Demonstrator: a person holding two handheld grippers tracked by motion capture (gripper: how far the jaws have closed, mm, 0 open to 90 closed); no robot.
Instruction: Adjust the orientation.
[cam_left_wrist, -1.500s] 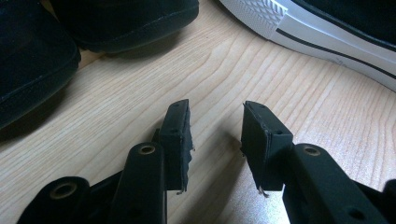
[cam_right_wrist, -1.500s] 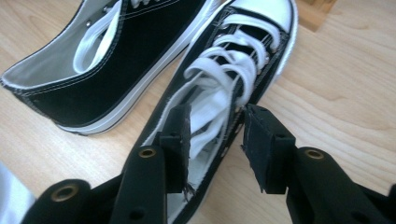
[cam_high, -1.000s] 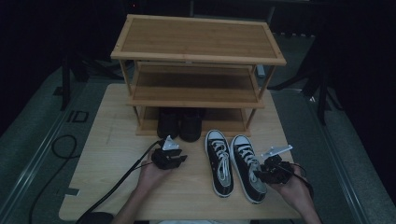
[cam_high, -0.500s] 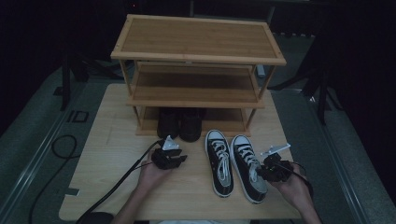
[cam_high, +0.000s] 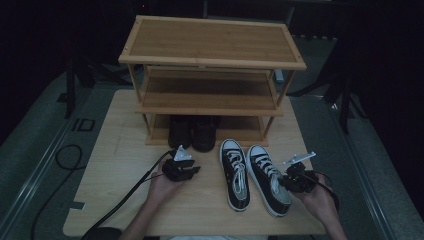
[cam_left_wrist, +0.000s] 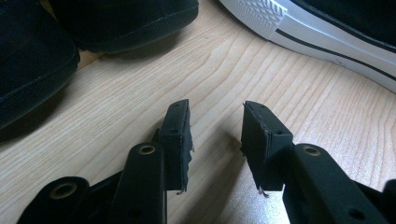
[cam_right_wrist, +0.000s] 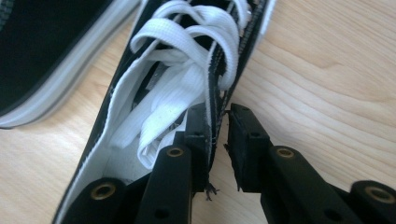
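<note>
Your right hand-held gripper sits at the lower right of the high view, at the heel end of the right sneaker. Its jaws have just been closing, and in the right gripper view they straddle the sneaker's collar wall, one jaw inside the opening against the white laces, one outside. A thin gap shows on the outer side, so I judge the pinch not quite seated. Finish the squeeze before you lift, and take the canvas edge alone, not a lace loop, or the shoe may swing or slip. Lift straight up so the sole clears the left sneaker just beside it.

The right sneaker lies flat on the wooden surface, low and right of centre in the high view. Its long axis runs from lower right to upper left, white toe cap towards the shoe rack at the top, heel towards you.

Your left hand-held gripper, left of centre, stands spread with nothing between its jaws, resting over bare wood near the black shoes that poke out from under the rack's lowest shelf.
</note>
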